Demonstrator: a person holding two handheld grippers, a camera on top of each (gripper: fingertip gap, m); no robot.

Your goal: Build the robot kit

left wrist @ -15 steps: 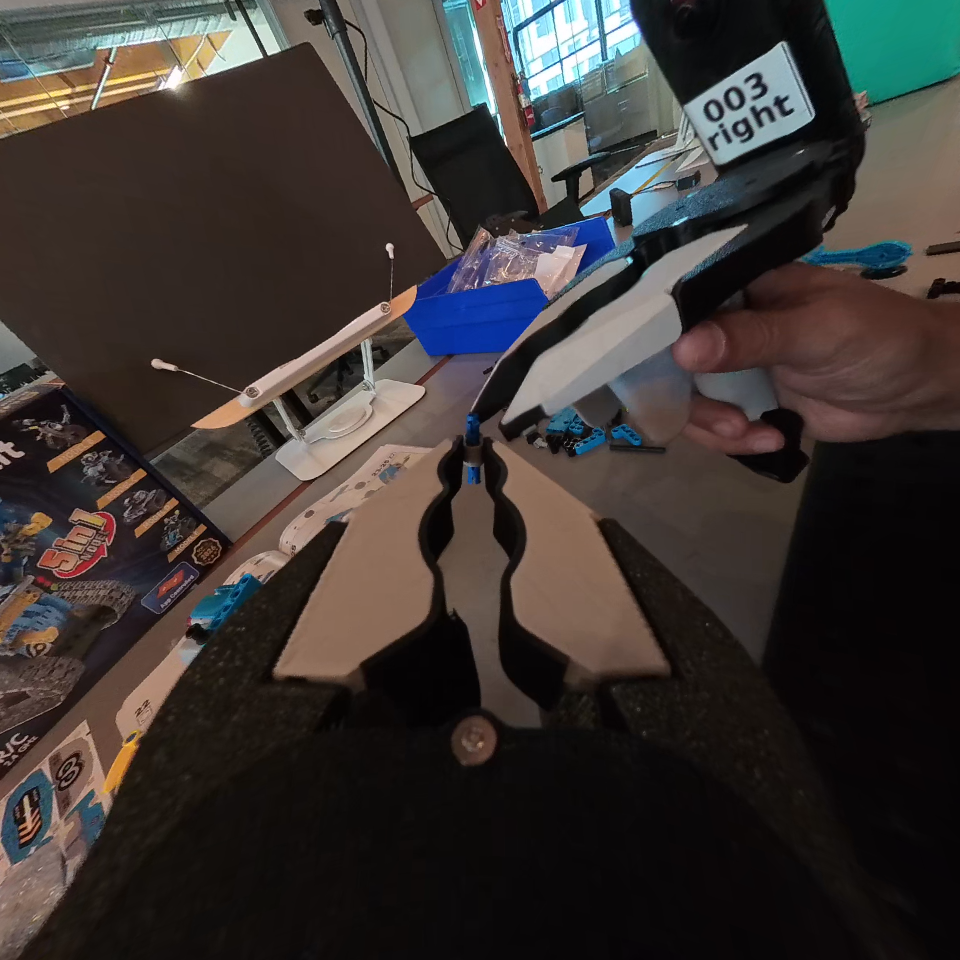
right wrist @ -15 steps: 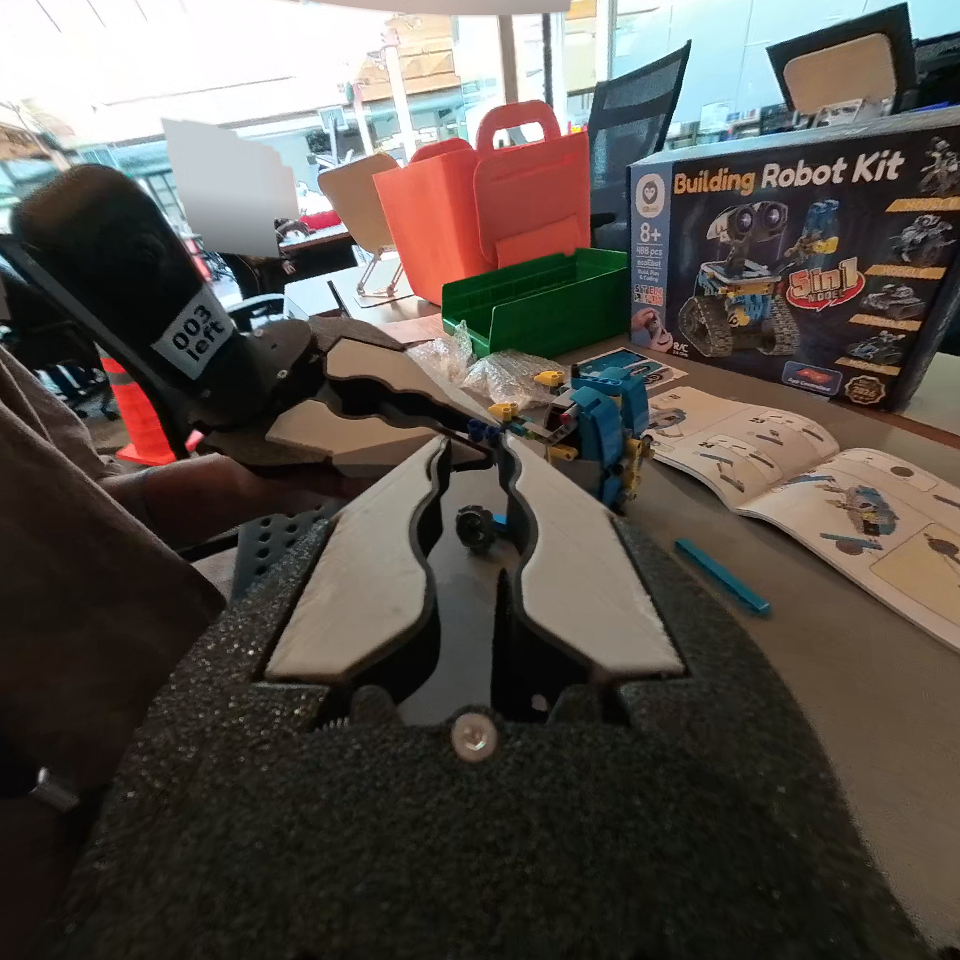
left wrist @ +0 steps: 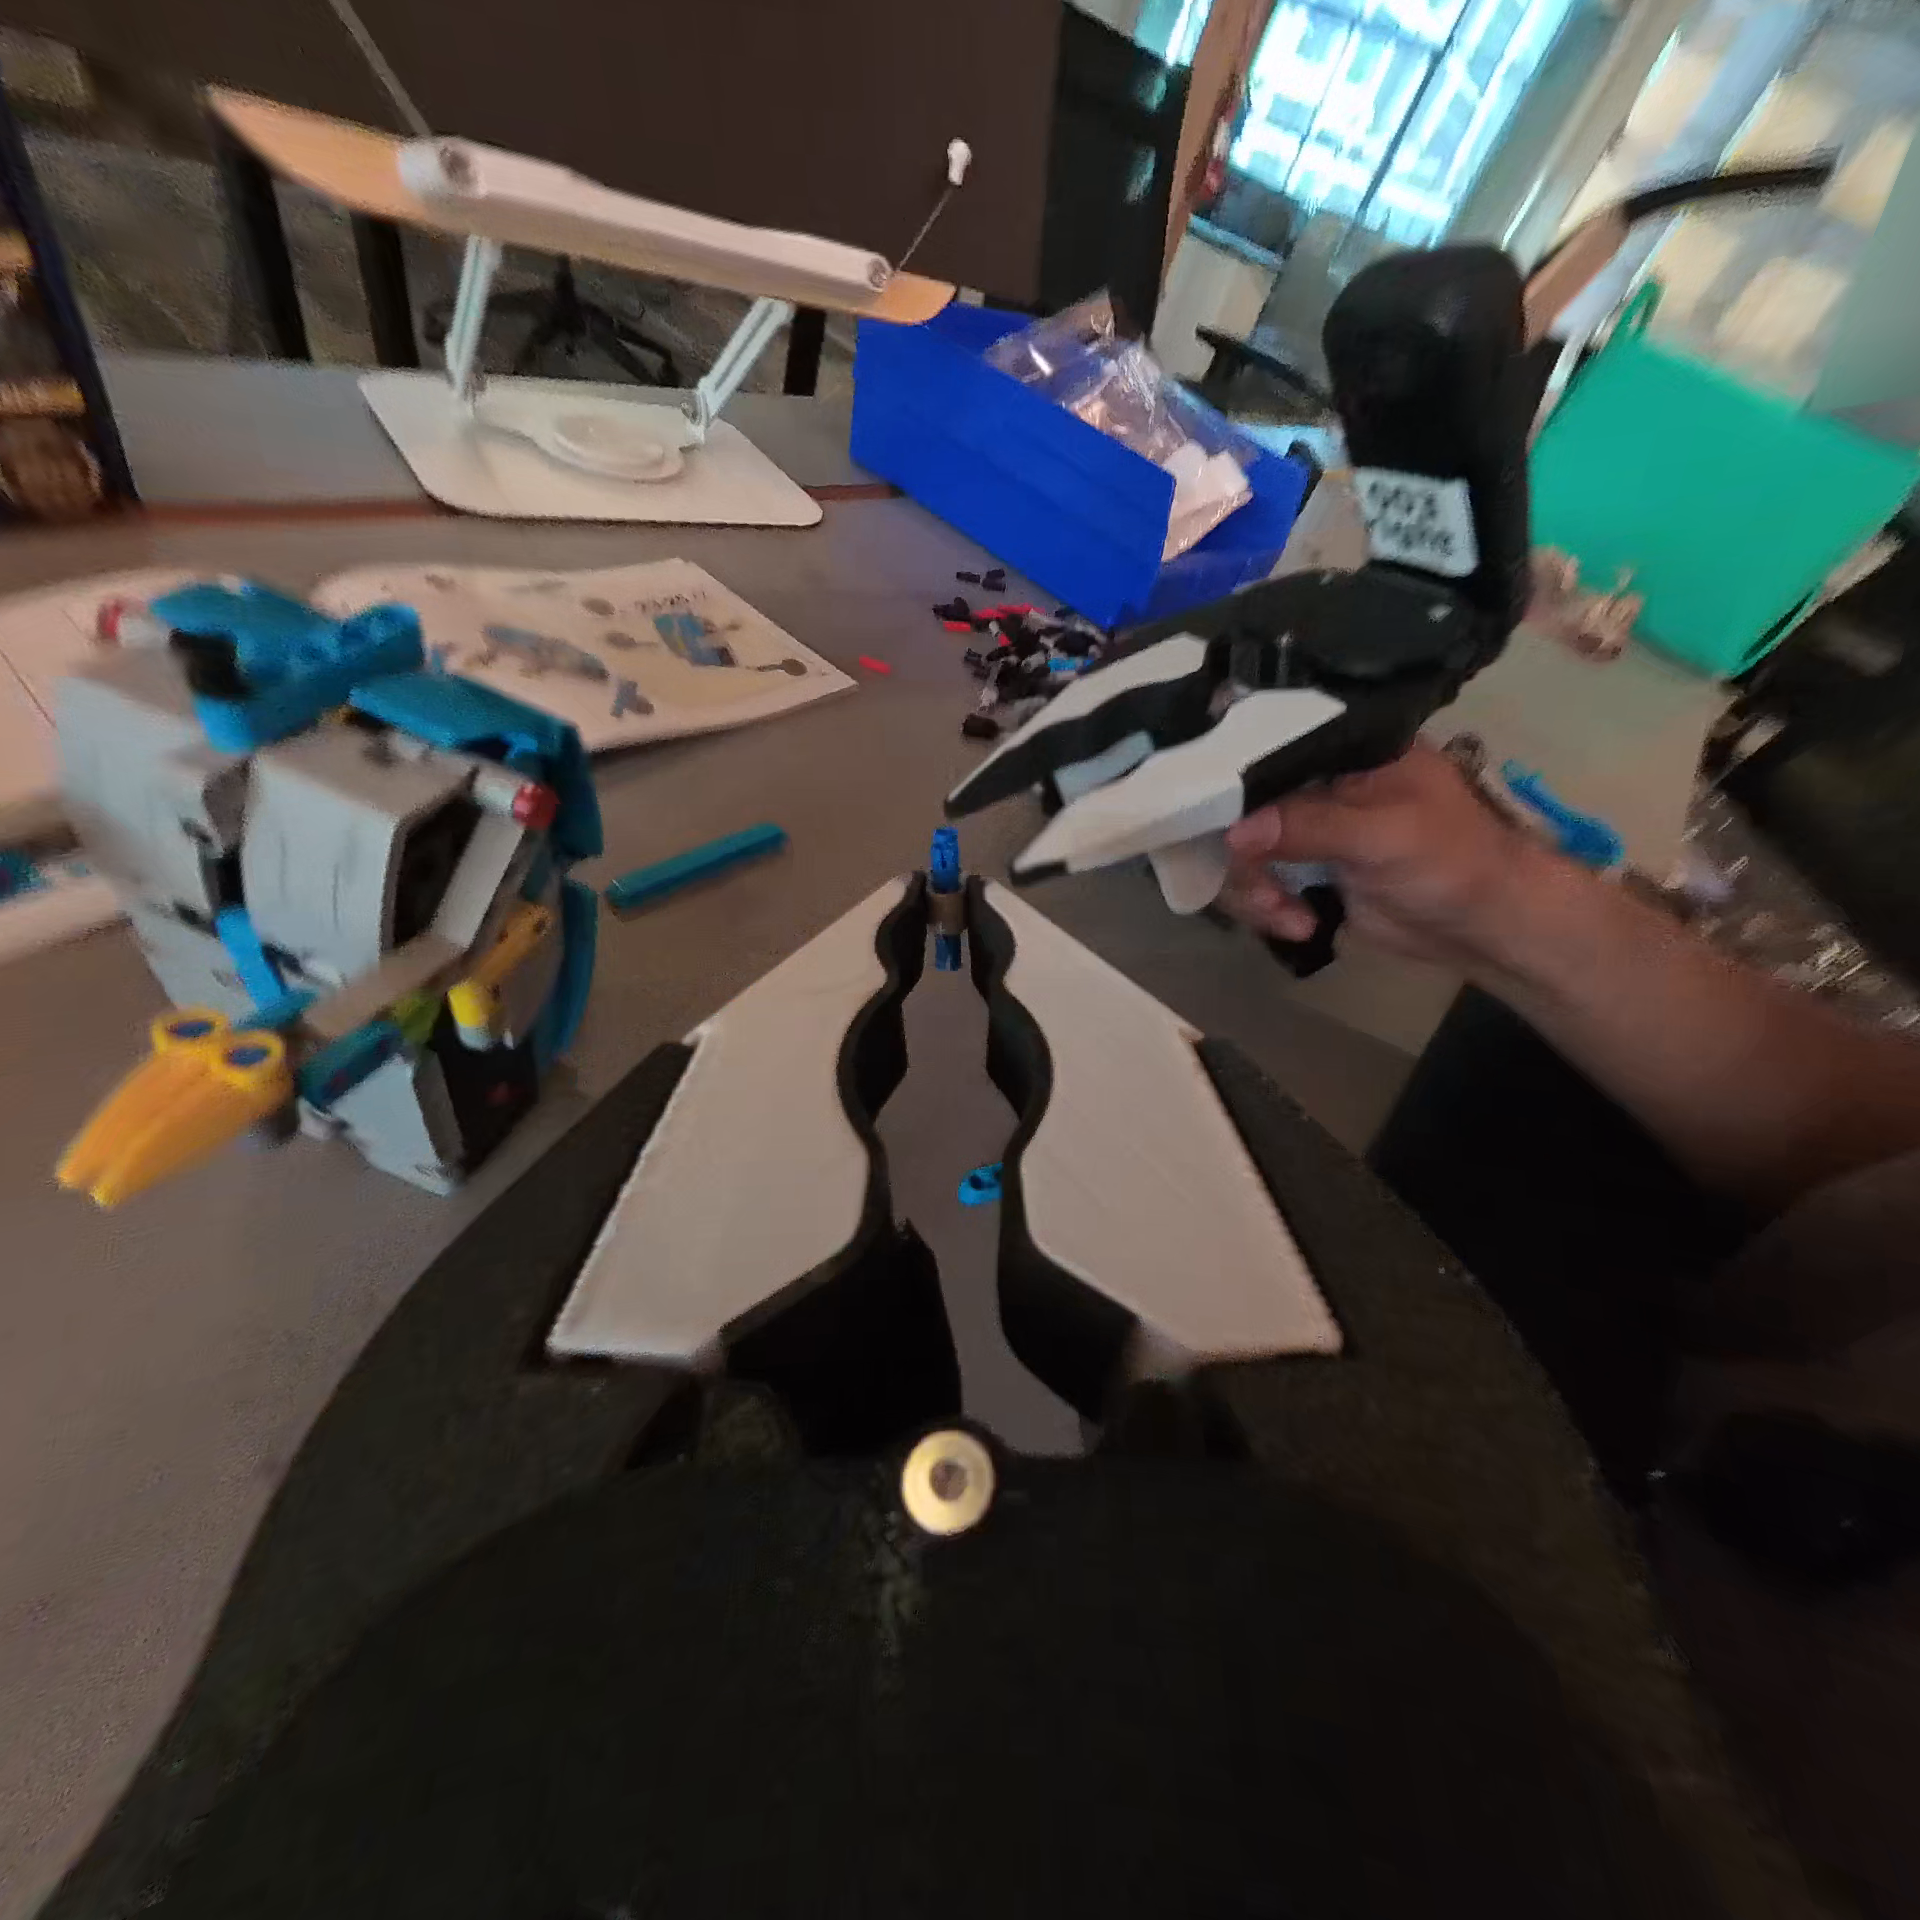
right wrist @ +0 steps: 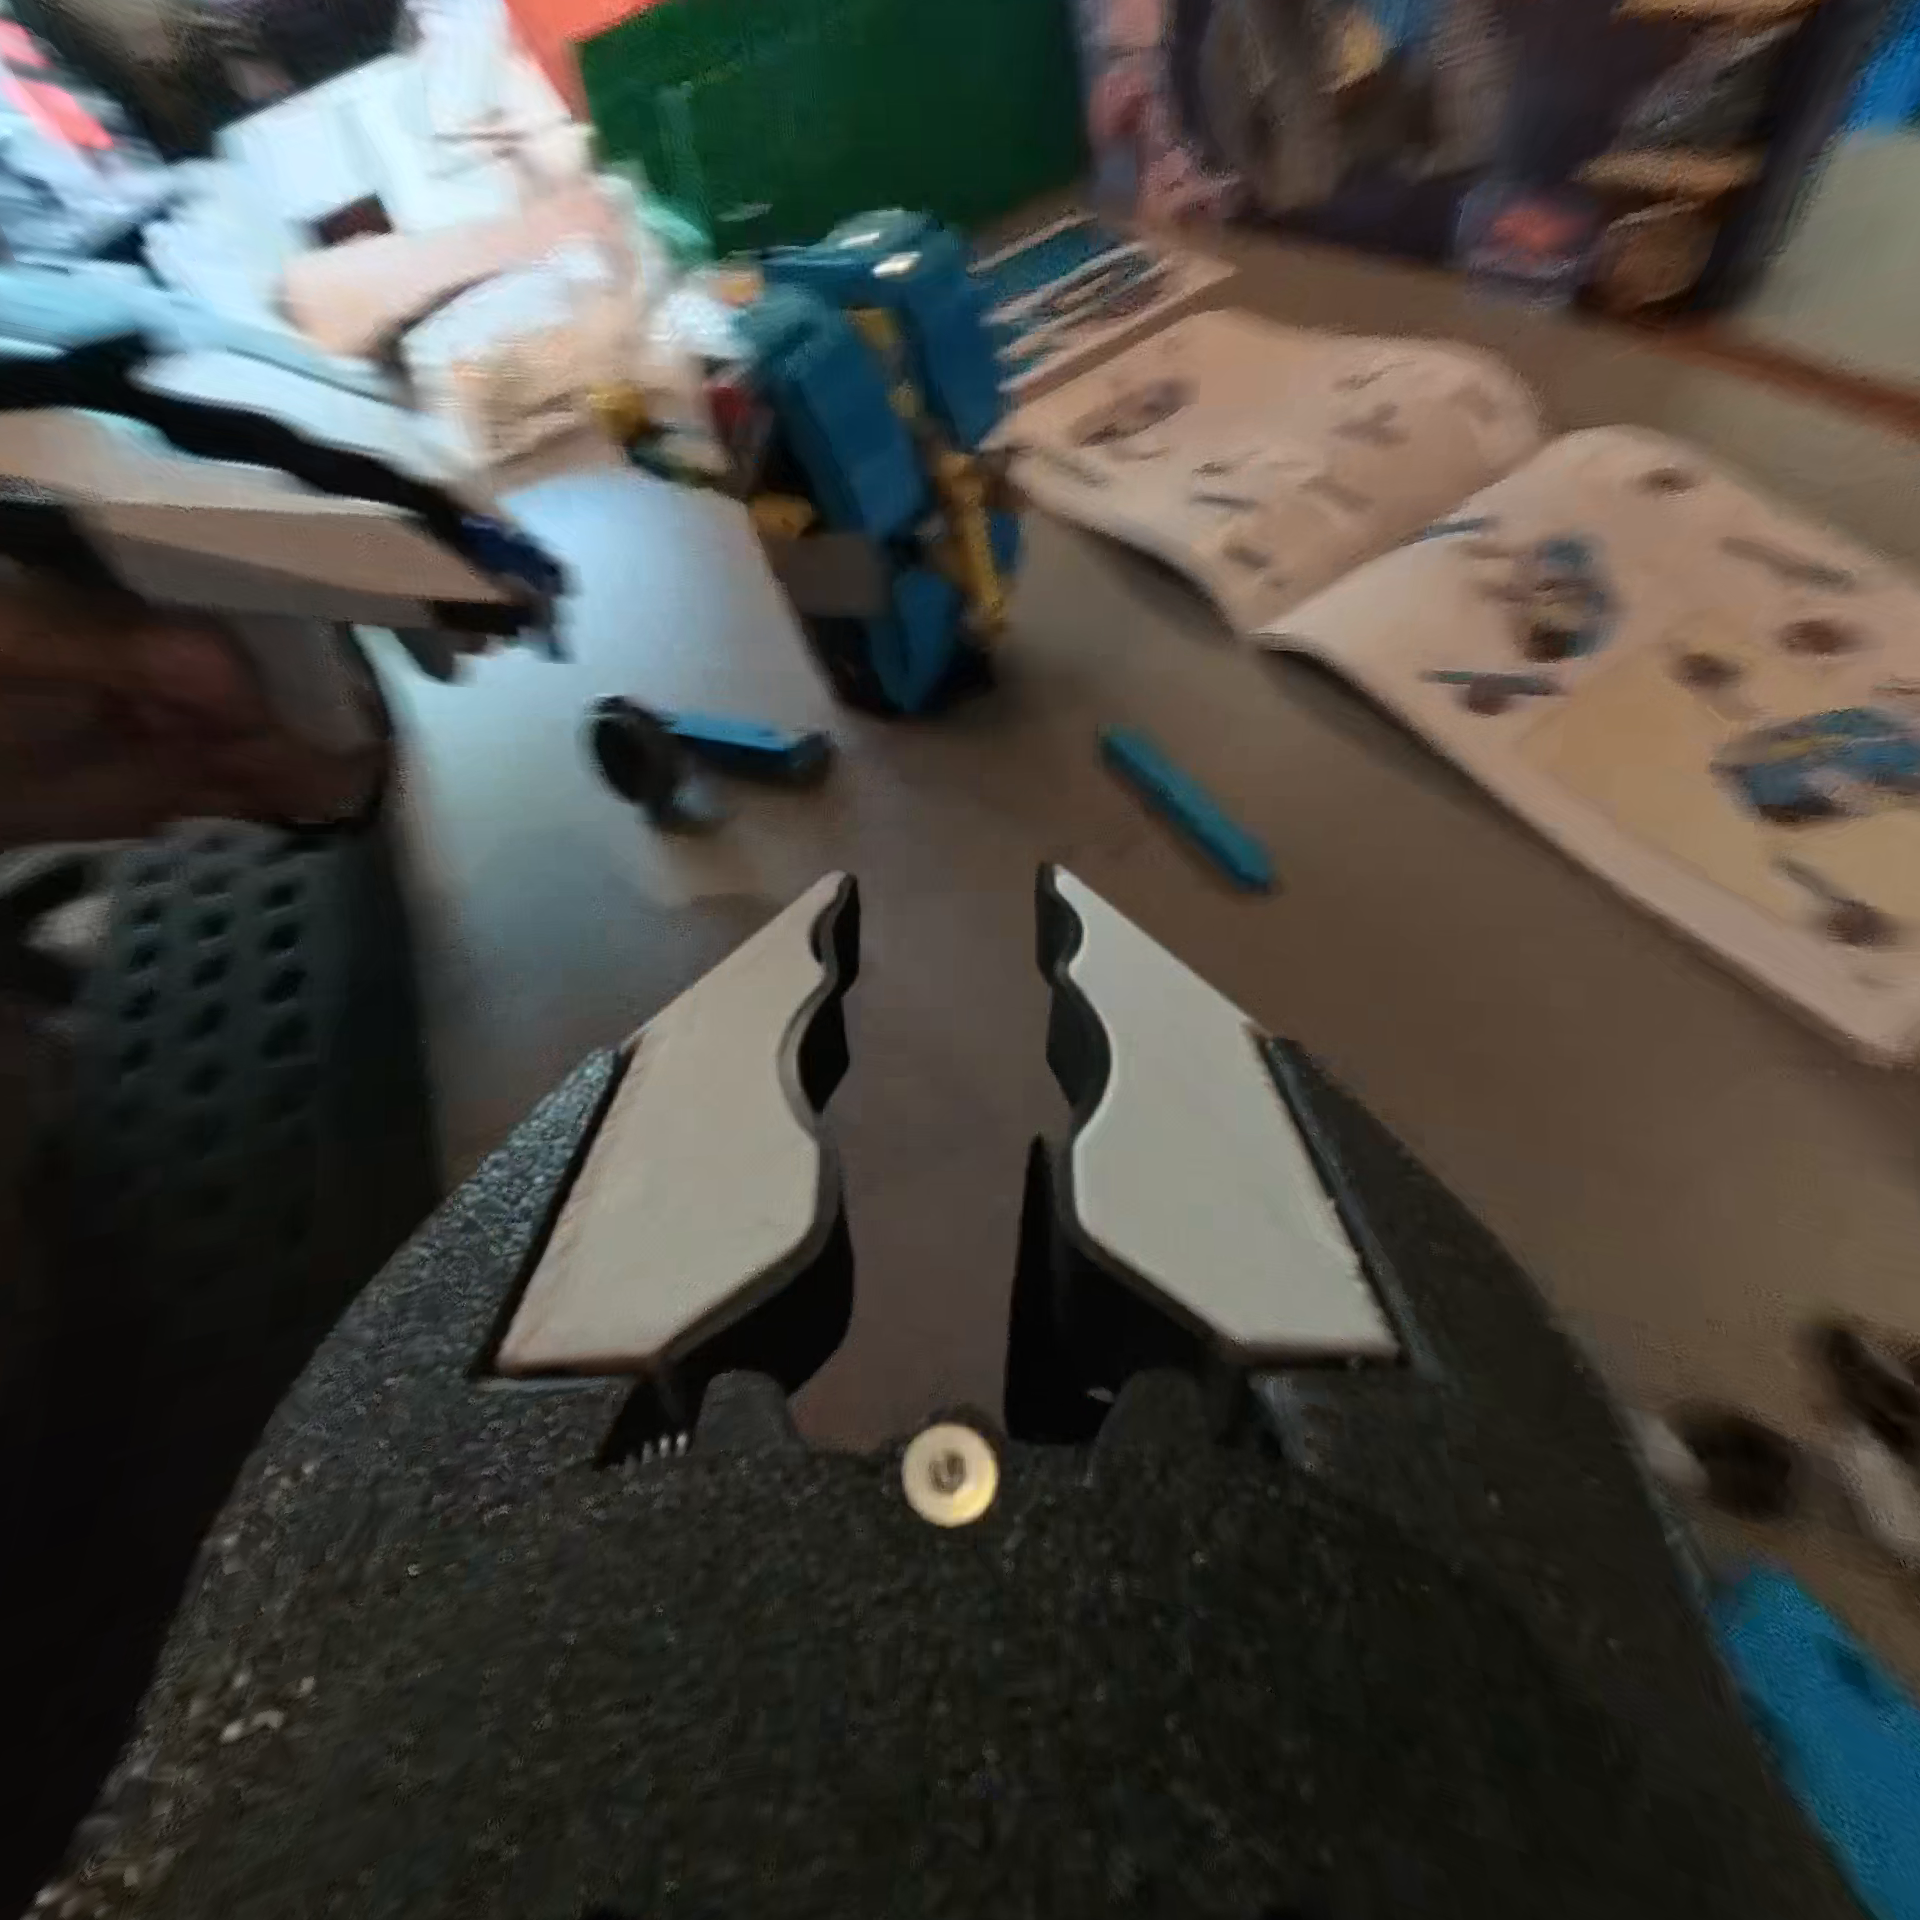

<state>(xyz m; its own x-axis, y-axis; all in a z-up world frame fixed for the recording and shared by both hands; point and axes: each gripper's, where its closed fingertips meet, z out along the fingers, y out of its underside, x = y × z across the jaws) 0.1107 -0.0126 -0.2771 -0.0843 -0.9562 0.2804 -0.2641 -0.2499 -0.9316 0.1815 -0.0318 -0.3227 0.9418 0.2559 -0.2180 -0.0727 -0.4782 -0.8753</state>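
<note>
Blue and small, a peg-like pin [left wrist: 943, 900] stands upright, pinched between the tips of the left gripper [left wrist: 943, 906], whose jaws are closed on it above the grey table [left wrist: 790, 935]. Just right of the pin, the right gripper [left wrist: 997, 831] hovers with its jaws apart and nothing between them; a hand [left wrist: 1382, 883] grips its handle. Left of the pin sits a partly built toy robot [left wrist: 332, 914] in white, blue and yellow, with a teal beam [left wrist: 694, 864] lying between it and the pin. Behind the pin, a blue bin [left wrist: 1018, 488] holds clear plastic bags [left wrist: 1112, 384] of parts, and loose dark pieces [left wrist: 1018, 644] are scattered just in front of the bin. An open instruction booklet [left wrist: 623, 644] lies left of that scatter. In the blurred right wrist view, a green bin [right wrist: 831, 125] stands behind the robot; its contents cannot be made out.
</note>
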